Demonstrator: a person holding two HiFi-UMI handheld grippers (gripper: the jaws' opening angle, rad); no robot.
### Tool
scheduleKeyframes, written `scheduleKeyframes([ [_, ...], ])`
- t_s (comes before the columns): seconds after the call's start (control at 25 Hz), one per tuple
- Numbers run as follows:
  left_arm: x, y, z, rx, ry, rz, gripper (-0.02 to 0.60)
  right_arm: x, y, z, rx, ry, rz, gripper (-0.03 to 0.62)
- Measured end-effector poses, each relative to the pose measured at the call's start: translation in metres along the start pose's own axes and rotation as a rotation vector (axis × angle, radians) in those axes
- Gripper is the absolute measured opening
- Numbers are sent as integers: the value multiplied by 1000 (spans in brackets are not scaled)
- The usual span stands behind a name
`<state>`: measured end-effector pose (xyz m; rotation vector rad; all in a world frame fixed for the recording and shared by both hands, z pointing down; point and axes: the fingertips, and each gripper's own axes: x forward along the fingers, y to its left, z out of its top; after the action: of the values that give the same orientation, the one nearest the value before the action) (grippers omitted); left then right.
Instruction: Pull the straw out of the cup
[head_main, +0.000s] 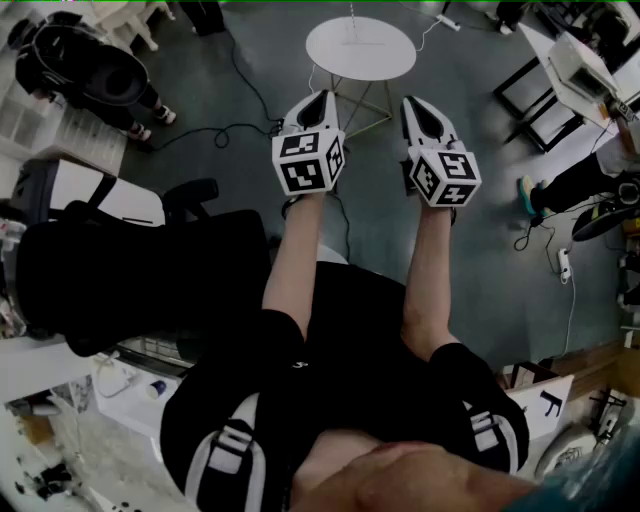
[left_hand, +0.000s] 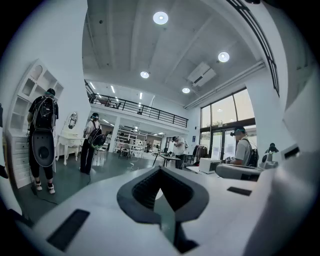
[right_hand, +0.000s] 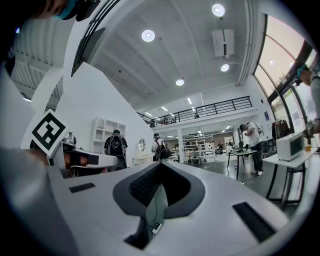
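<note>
Indoors, holds the left gripper (head_main: 320, 100) and the right gripper (head_main: 415, 102) out side by side on bare forearms, about level, above a grey floor (head_main: 470, 250), each with its black-and-white marker cube facing up. Has both pairs of jaws shut tip to tip, with nothing gripped between them and only a sliver of floor showing through each narrow slot. Faces a round white table (head_main: 360, 48) on thin legs beyond the gripper tips, with a black cable (head_main: 215, 128) trailing over the floor to its left. Stands with a black chair (head_main: 130, 265) close at the left side. Shares the high-ceilinged hall with a person wearing a backpack (left_hand: 42, 135) beside white shelves (left_hand: 30, 95), a second backpack wearer (left_hand: 91, 142) further in, and a person in a cap (left_hand: 243, 150) near a desk on the right. Cannot place the straw or the cup: neither can be made out in any of the three views.
</note>
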<state>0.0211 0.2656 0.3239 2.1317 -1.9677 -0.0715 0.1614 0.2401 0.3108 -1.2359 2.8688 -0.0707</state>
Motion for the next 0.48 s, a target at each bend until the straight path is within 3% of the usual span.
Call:
scheduleKeyframes([
  [0.48, 16, -9, -5, -4, 30, -22, 5, 9, -14, -14, 49, 14, -22, 16],
])
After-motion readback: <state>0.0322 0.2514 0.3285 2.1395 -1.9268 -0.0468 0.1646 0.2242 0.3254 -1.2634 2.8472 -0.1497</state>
